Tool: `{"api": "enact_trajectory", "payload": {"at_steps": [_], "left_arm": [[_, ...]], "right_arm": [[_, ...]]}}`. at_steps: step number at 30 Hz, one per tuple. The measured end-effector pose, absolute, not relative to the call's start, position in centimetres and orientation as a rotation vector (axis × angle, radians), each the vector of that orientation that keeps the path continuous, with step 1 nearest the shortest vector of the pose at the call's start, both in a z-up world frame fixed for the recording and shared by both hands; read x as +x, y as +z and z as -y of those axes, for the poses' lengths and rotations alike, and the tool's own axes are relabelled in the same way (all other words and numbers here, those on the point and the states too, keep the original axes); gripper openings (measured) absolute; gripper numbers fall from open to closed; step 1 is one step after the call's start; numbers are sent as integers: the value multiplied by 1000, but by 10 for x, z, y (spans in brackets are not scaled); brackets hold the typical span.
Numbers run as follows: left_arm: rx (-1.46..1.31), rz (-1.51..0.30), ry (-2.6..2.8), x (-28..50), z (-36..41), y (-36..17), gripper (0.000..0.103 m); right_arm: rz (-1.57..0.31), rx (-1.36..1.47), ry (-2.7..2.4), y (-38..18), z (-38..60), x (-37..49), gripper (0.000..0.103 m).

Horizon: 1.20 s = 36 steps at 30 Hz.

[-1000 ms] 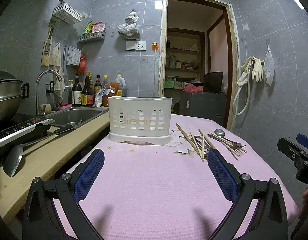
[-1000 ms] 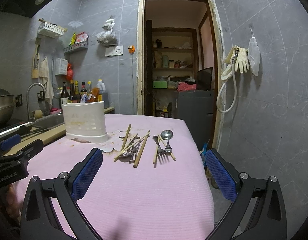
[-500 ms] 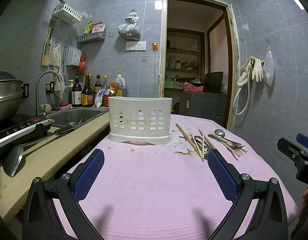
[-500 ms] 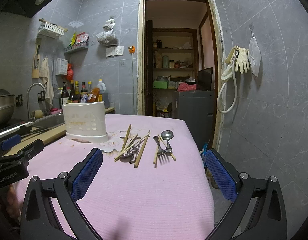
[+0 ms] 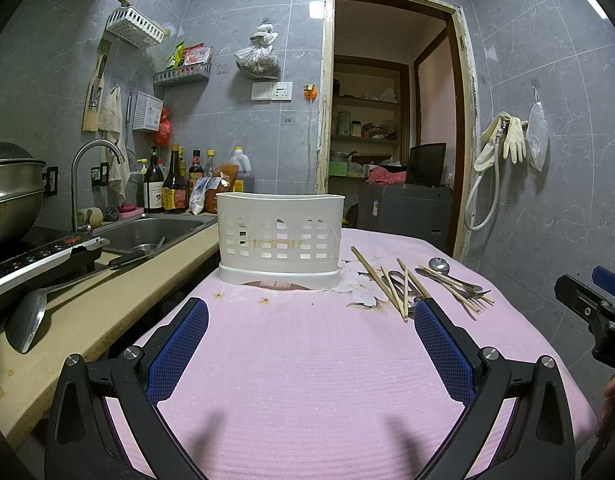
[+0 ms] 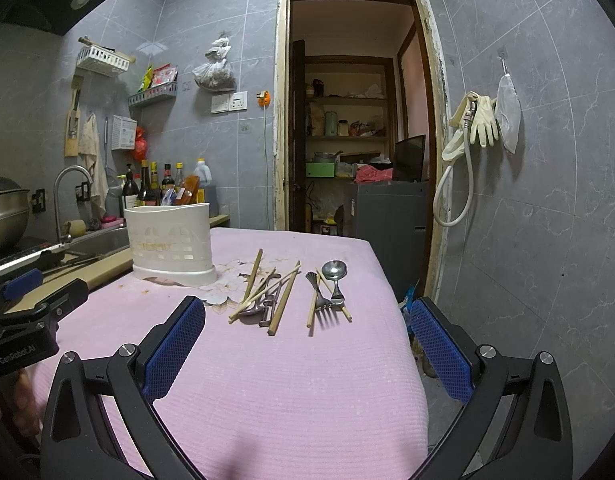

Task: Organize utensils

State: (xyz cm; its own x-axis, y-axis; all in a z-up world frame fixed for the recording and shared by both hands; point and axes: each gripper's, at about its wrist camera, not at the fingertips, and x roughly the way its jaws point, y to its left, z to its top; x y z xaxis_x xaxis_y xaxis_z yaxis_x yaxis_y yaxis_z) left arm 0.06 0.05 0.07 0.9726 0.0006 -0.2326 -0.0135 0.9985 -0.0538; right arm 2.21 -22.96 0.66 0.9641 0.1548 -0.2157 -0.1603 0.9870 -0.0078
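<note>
Two claws, both spread wide, nothing between the blue mesh pads. Left claw (image 5: 310,334) hovers over the pink-cloth-covered worktop (image 5: 307,380), aimed at the white perforated plastic utensil caddy (image 5: 280,239), which stands upright ahead of it, well apart, at the far left part of the cloth. Right claw (image 6: 307,334) hovers over the same worktop (image 6: 275,384), pointed at the loose utensils ahead of it; no contact.

Utensils lie flat on the cloth, right of the caddy (image 6: 169,242):
- cluster of wooden chopsticks (image 6: 263,292) crossing over one another, a metal spoon and some other metal pieces I can't identify mixed in under them
- just right of that, a metal fork (image 6: 321,300), tines toward the camera, beside a round-bowl metal spoon (image 6: 334,274), with two more chopsticks touching them

From the left wrist view the same pile (image 5: 403,284) sits ahead and right of the claw, its near chopstick ends close to the right fingertip (image 5: 423,312) in frame; can't tell the height gap.

Each claw shows at the edge of the other's view: right one at far right (image 5: 587,312), left one at far left (image 6: 35,308).

Readable text: "GenRobot.AI" on the left gripper body (image 6: 17,354). Bottle labels (image 5: 175,196) by the steel sink (image 5: 147,232) are too small to read.
</note>
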Motion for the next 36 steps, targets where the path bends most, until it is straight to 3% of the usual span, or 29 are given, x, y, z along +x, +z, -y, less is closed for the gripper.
{"api": "enact_trajectory", "payload": {"at_steps": [26,36], "left_arm": [[-67,-237,1,5,0,3,101],[-18,-282,-67,67,3,35,101]], "right_arm": [[-206,-44,153,12,231,25,103],[-218,-113,176,35,240,79,103]]}}
